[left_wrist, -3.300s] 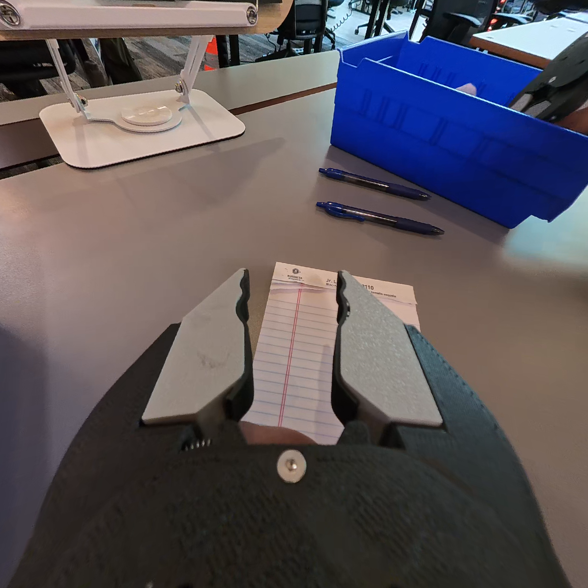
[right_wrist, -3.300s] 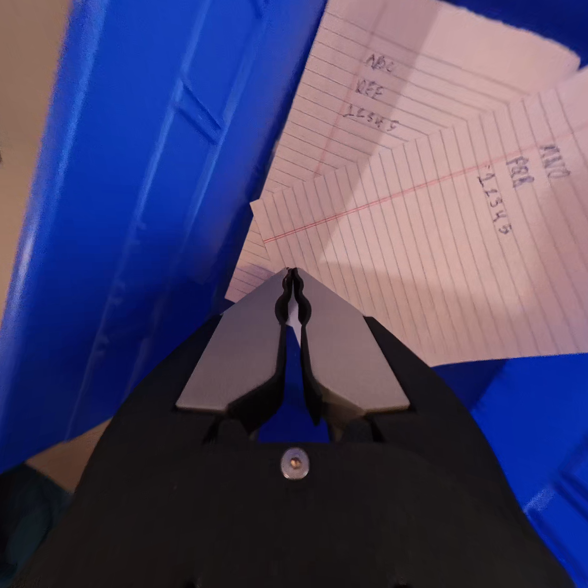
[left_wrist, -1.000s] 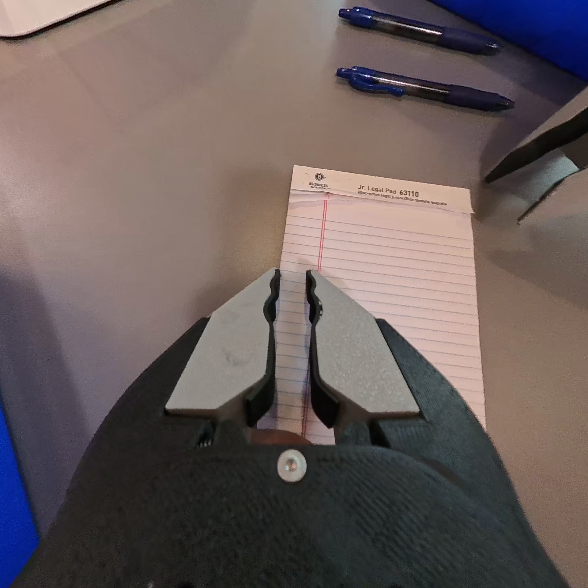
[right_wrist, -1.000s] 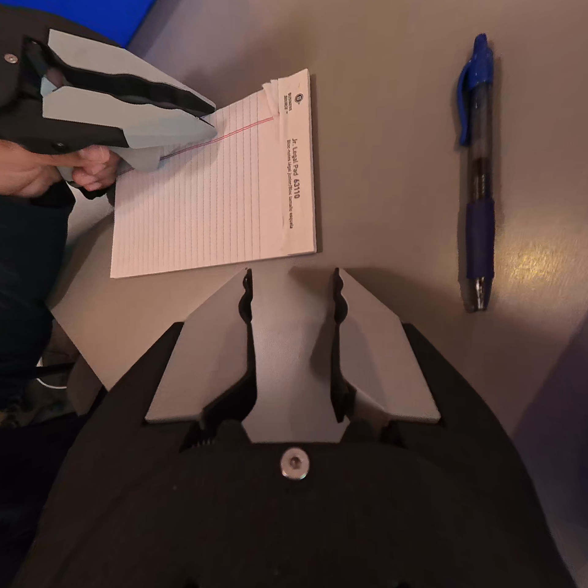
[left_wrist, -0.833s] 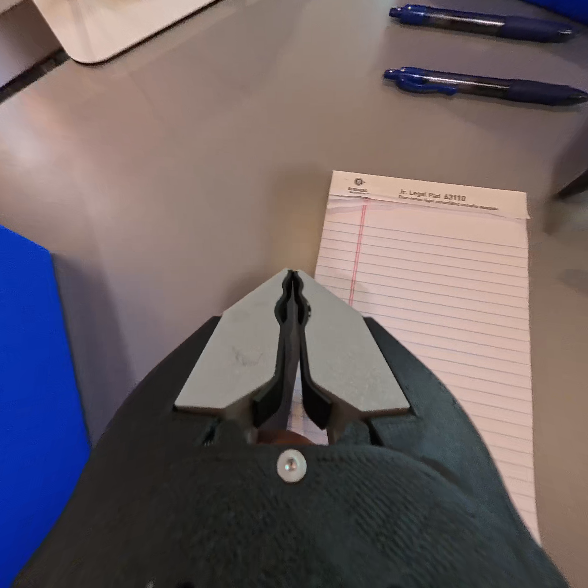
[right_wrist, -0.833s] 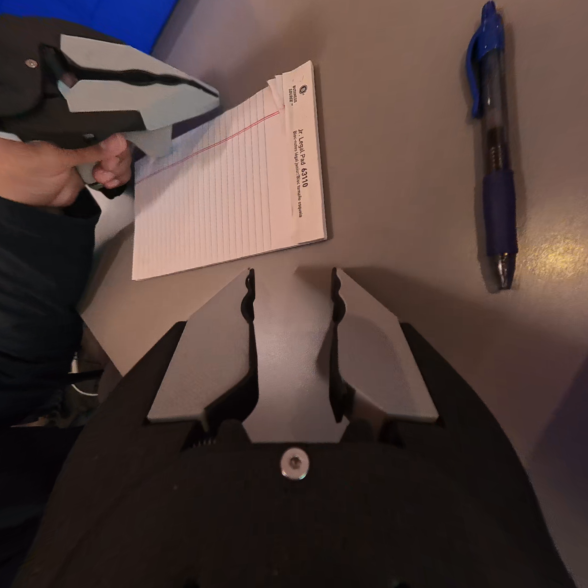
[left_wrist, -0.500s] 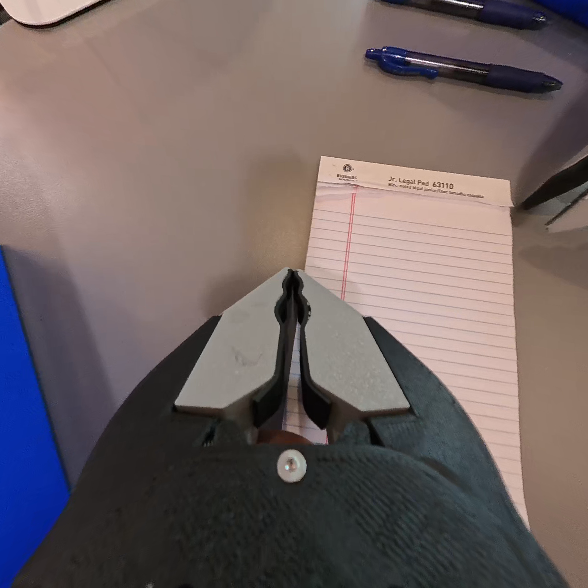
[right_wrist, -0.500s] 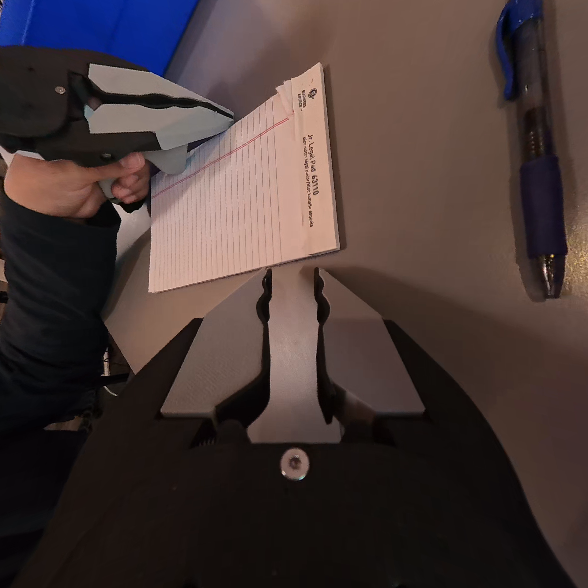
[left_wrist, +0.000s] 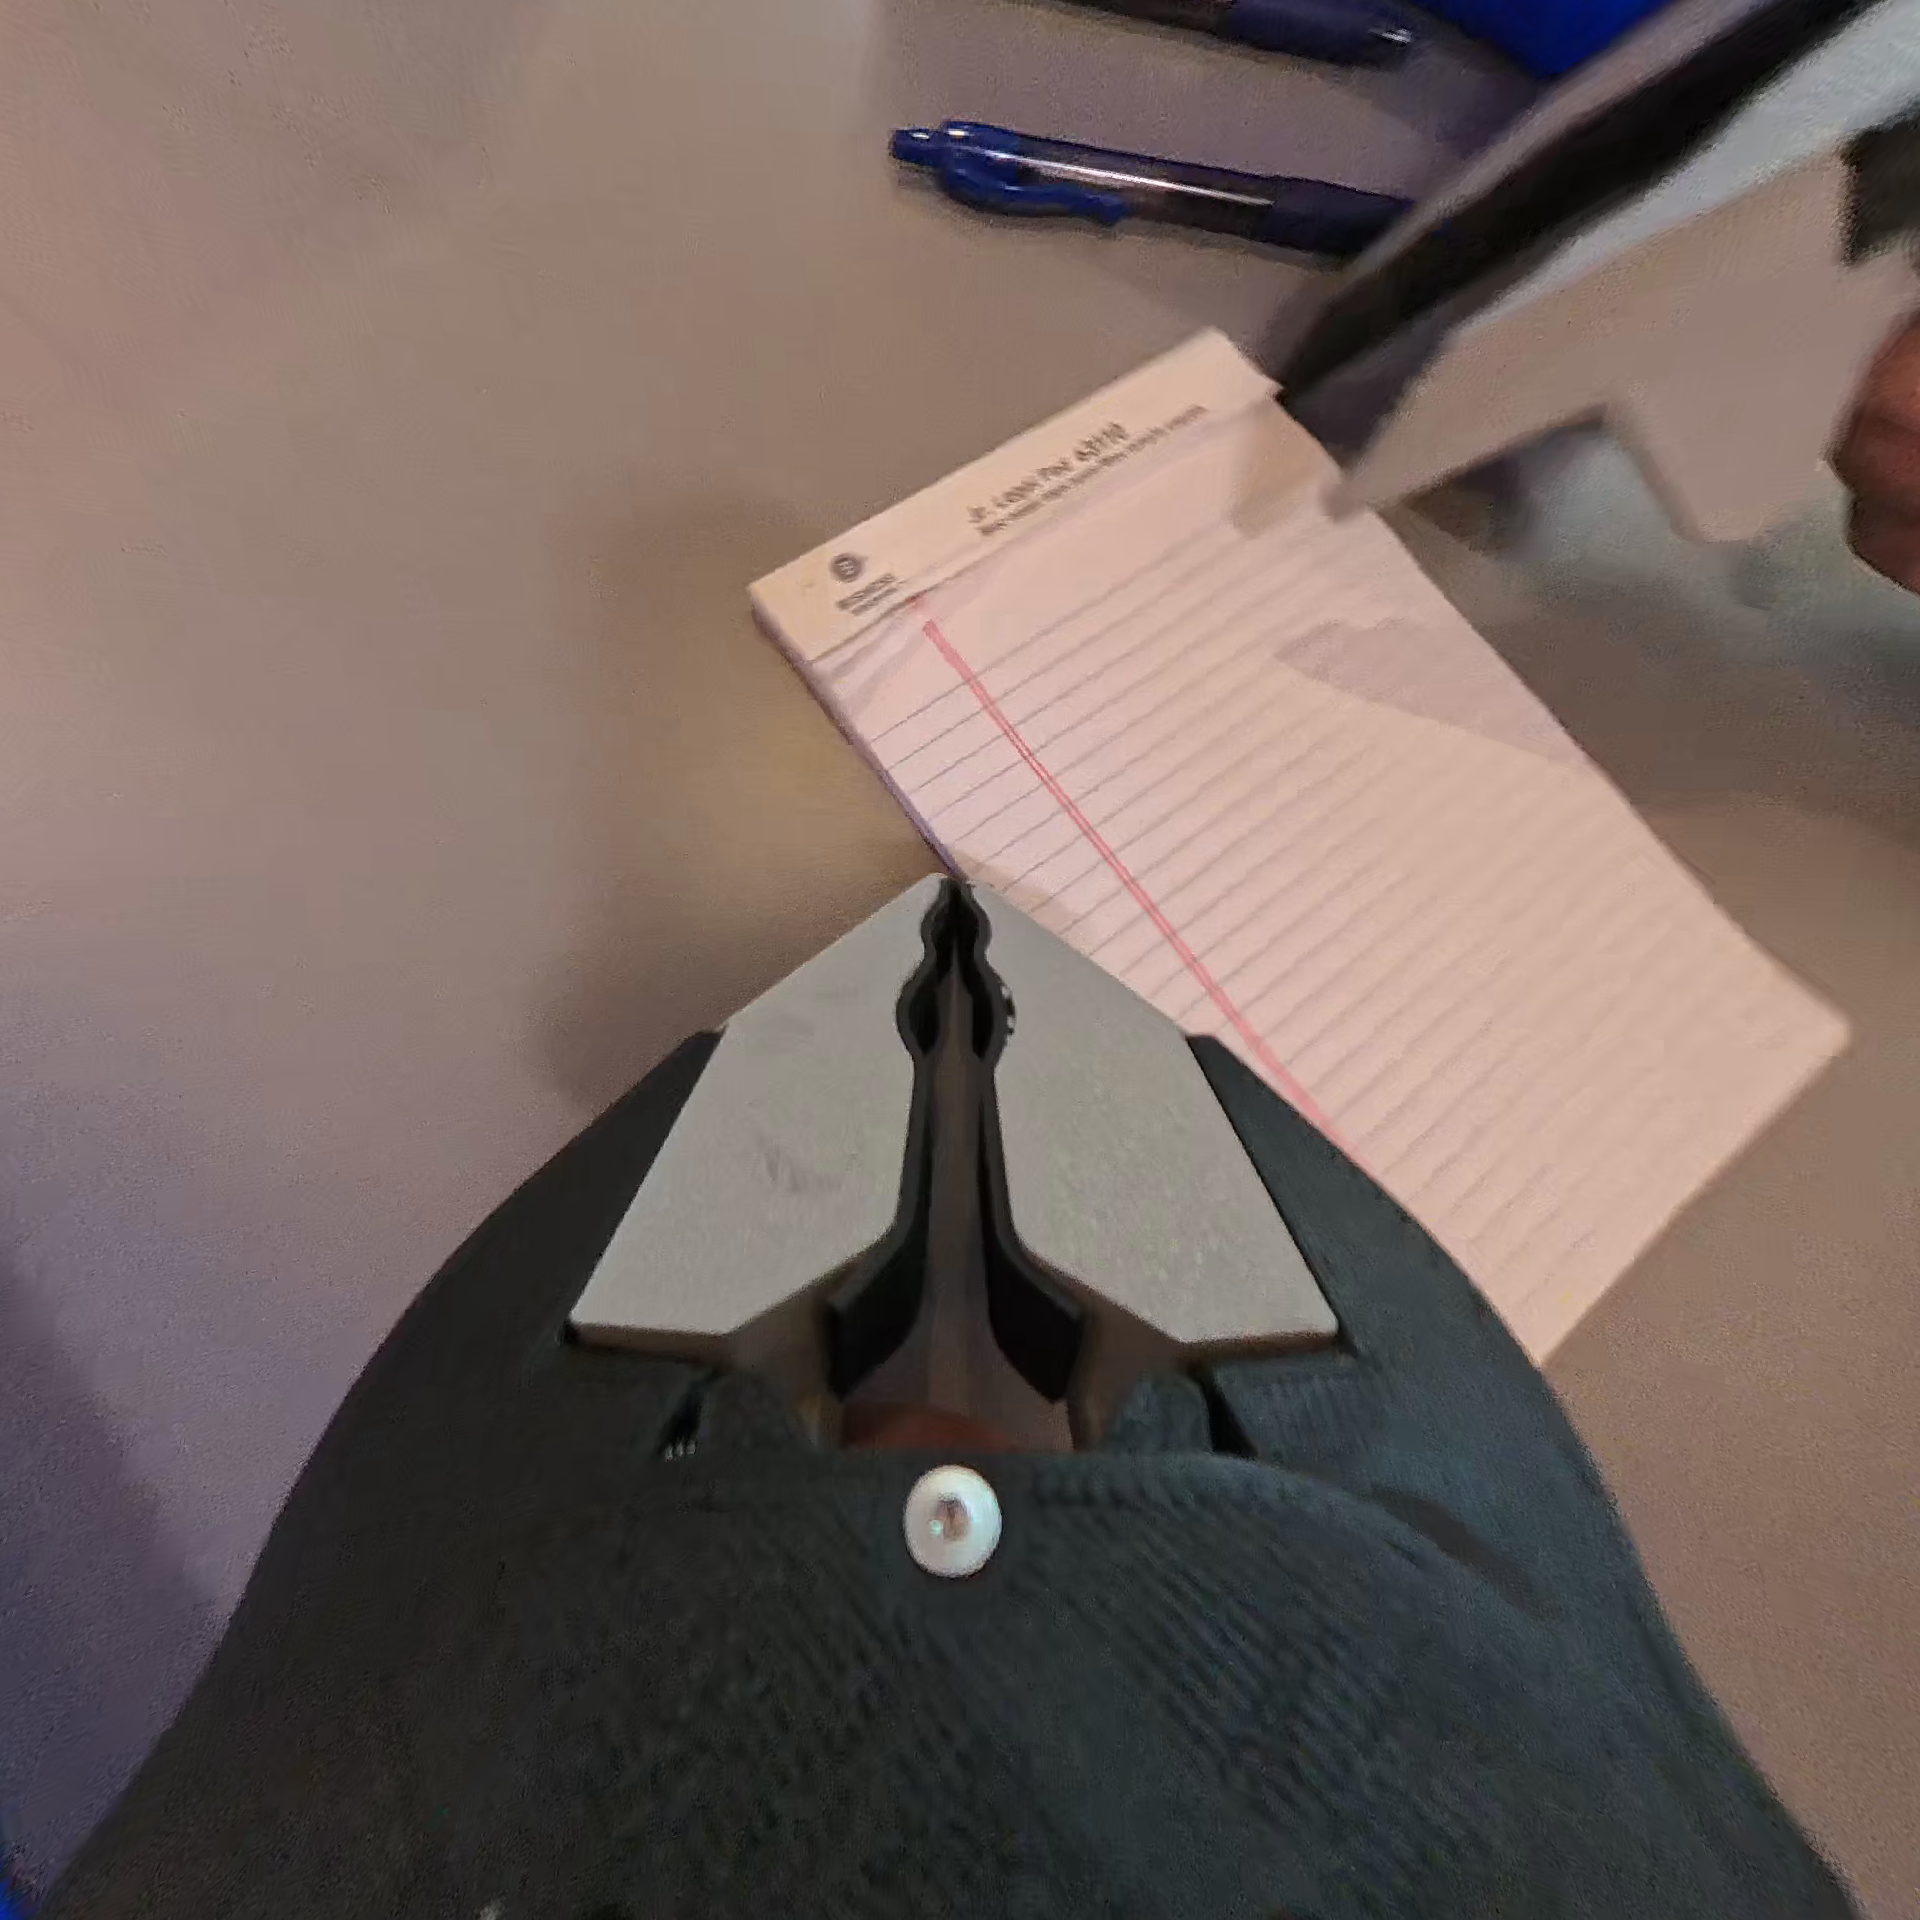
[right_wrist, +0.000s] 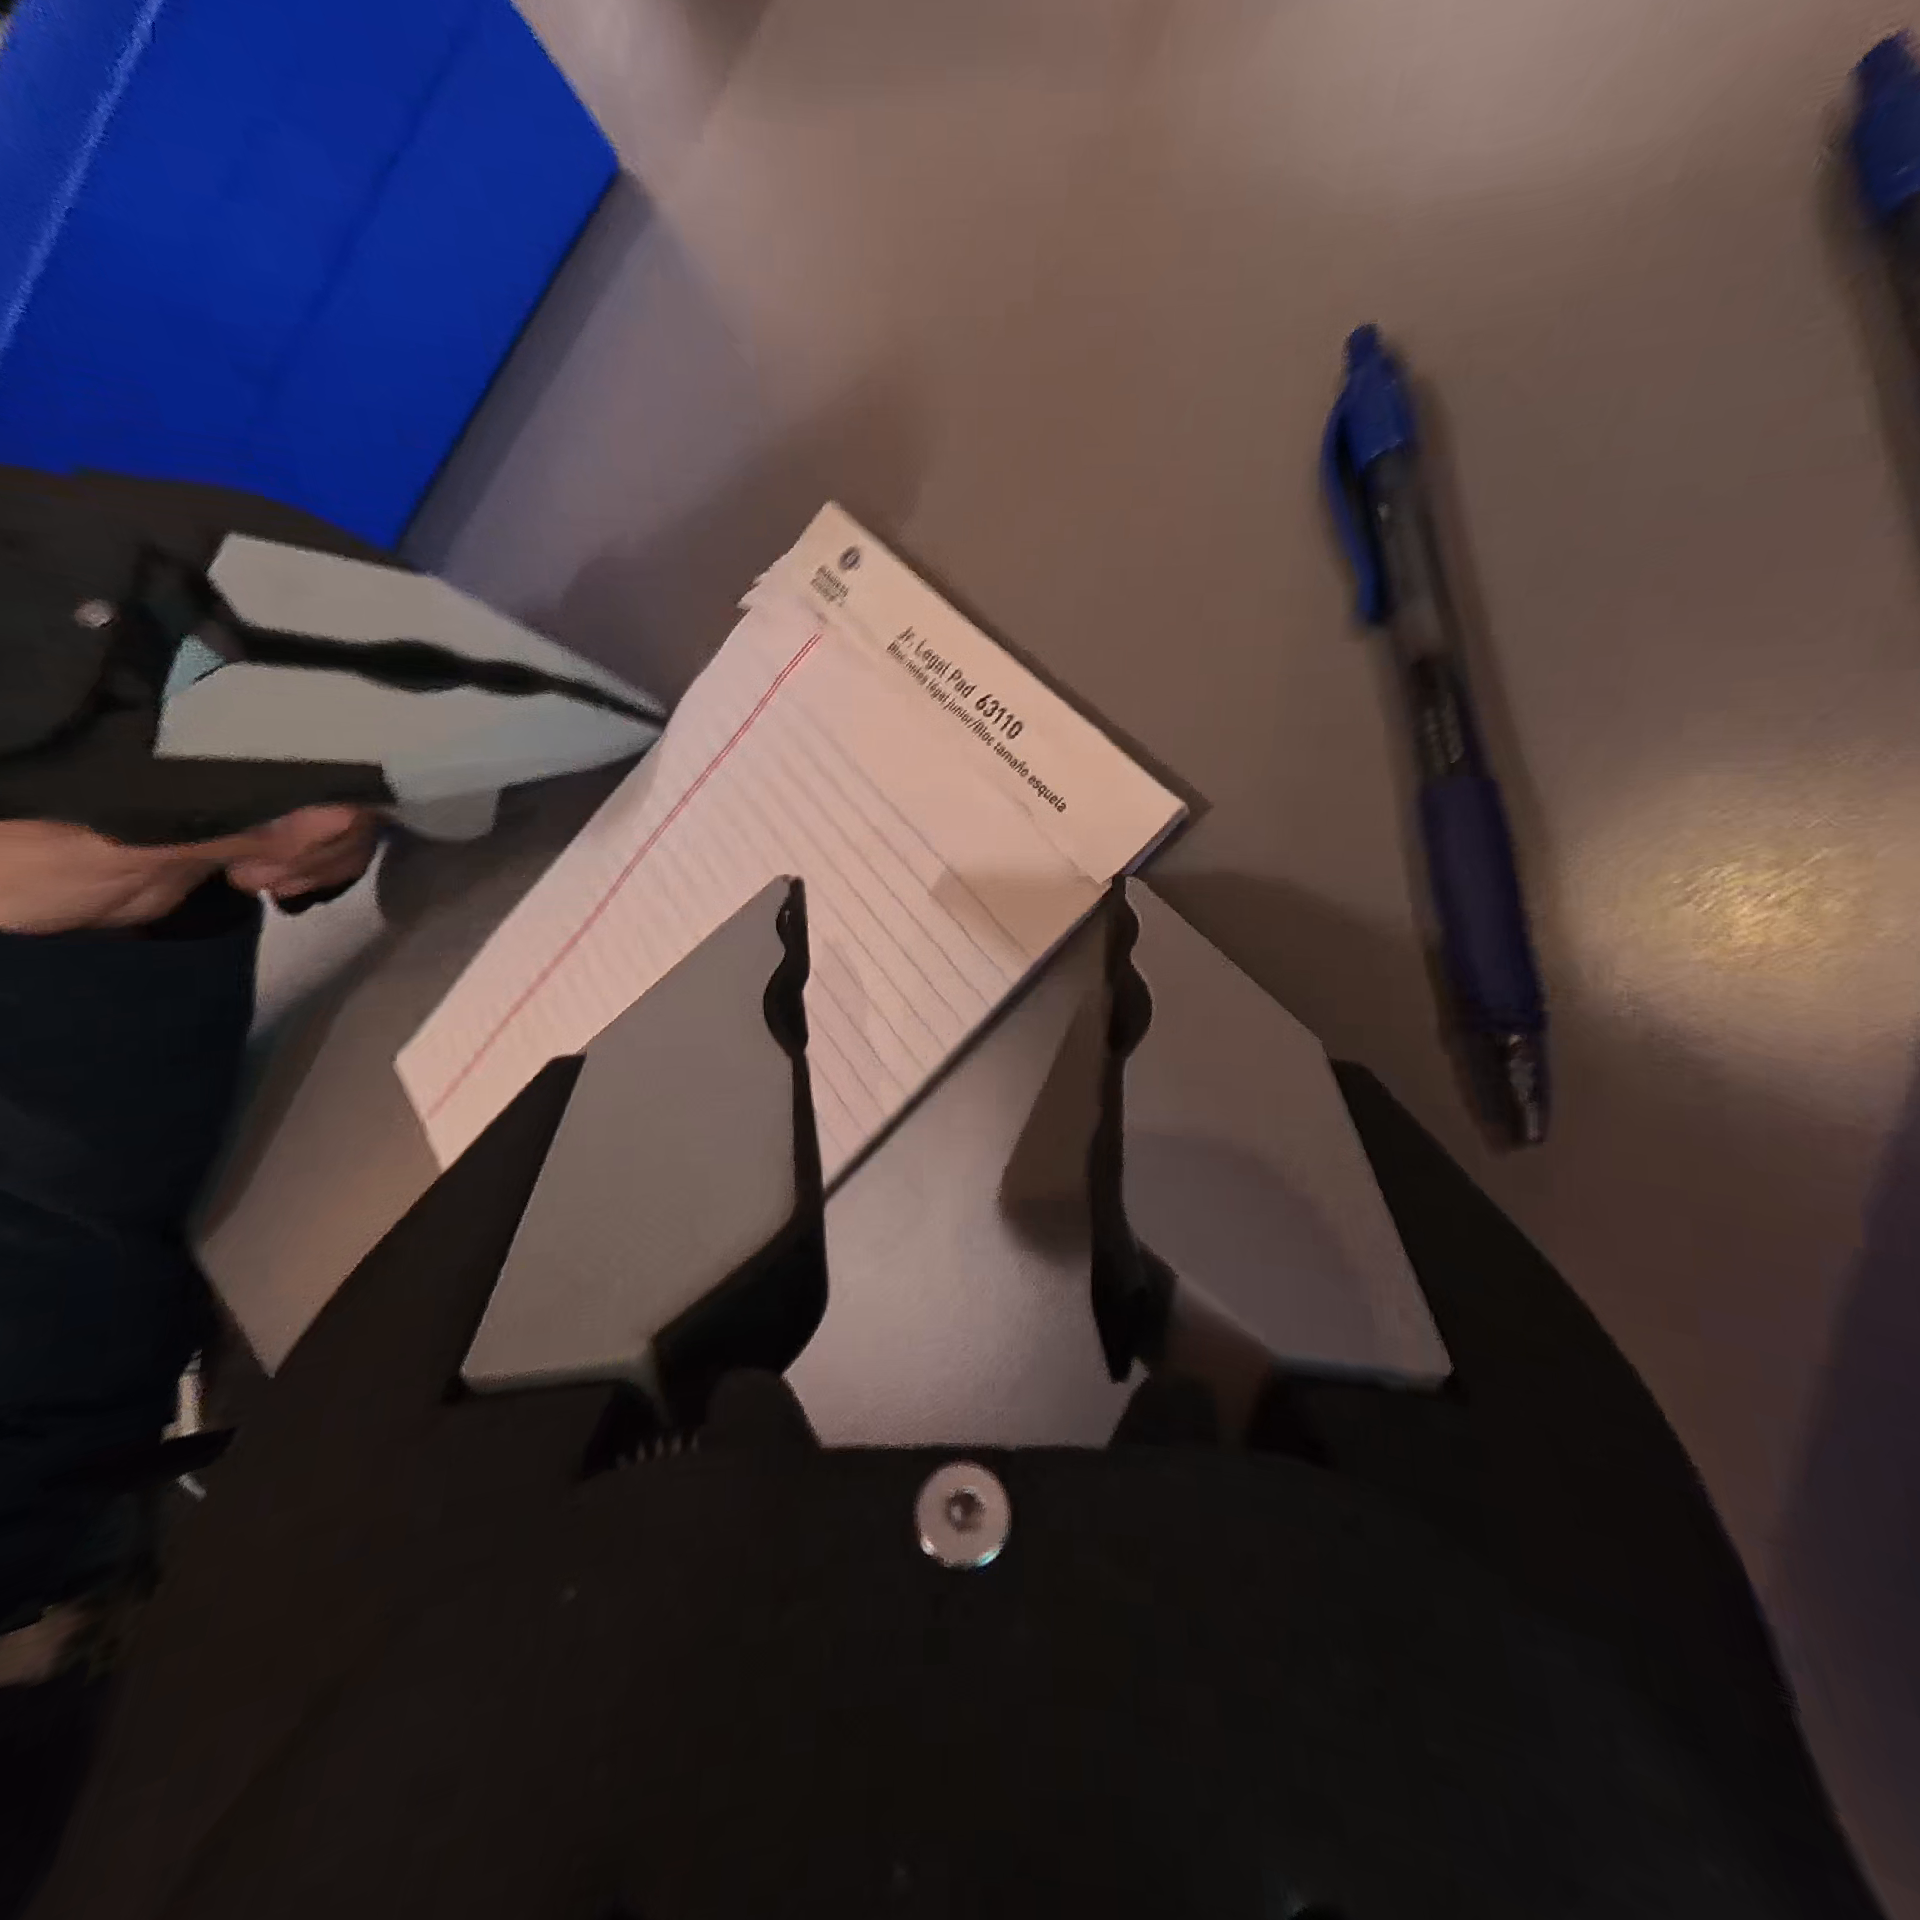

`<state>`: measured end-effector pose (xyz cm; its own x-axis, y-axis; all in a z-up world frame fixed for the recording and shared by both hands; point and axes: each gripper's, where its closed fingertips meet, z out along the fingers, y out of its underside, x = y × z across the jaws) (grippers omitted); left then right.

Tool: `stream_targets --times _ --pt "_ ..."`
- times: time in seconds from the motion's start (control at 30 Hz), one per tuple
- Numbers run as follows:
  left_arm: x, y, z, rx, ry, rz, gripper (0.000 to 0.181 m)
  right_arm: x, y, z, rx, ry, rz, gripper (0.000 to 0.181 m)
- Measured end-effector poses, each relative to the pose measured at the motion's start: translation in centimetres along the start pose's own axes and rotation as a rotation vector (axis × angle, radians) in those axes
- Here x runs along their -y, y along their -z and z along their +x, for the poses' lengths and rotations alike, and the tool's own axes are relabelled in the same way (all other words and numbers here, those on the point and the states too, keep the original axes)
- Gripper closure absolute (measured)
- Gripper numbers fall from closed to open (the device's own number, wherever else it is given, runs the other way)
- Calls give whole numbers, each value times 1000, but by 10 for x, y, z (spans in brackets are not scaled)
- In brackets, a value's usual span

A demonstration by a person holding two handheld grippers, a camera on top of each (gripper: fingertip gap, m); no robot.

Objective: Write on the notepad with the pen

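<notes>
A white lined notepad [left_wrist: 1299, 831] lies on the grey table, turned at an angle; it also shows in the right wrist view [right_wrist: 831, 810]. My left gripper [left_wrist: 954, 896] is shut and empty, its tip at the pad's left edge; the right wrist view shows it [right_wrist: 634, 717] beside the pad. My right gripper [right_wrist: 951, 899] is open and empty, its fingers straddling the pad's top right corner; it shows blurred in the left wrist view [left_wrist: 1455, 343]. A blue pen [right_wrist: 1434, 727] lies on the table to the right of the pad, beyond it in the left wrist view [left_wrist: 1132, 187].
A second blue pen [right_wrist: 1886, 156] lies farther out, at the frame edge [left_wrist: 1278, 12]. A blue bin [right_wrist: 260, 239] stands behind the left gripper. A person's hand [right_wrist: 156, 862] and dark sleeve hold the left gripper. The table edge runs near the pad's bottom. The blue pen [right_wrist: 1434, 727] sits 6 centimetres or so from the ends of my right fingers. It is also in sight in the left wrist view [left_wrist: 1202, 213].
The notepad has turned on the table relative to the pens. My right gripper opened wider and moved over the pad's top right corner. My left gripper shut about a second ago and stays shut.
</notes>
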<state>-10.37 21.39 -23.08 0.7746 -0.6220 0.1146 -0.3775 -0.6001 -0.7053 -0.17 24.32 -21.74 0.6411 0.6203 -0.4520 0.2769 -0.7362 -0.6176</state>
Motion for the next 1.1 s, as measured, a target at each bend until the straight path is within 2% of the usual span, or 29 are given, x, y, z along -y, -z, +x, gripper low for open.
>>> stream_targets --times 0.13,0.3,0.5,0.67,1.1 --pt "0 -4 25 -96 -60 -14 181 13 -4 13 -15 -19 -24 124" --pt "5 -6 5 45 -77 -5 181 9 6 20 -19 -45 -61 130" --pt "2 -6 23 -56 -69 -24 181 -4 9 10 47 -74 -74 139" --pt "3 -6 23 -60 -58 -15 181 2 11 3 165 -162 -52 124" --pt "3 -6 24 -51 -69 -12 181 21 25 -5 323 -260 50 124"
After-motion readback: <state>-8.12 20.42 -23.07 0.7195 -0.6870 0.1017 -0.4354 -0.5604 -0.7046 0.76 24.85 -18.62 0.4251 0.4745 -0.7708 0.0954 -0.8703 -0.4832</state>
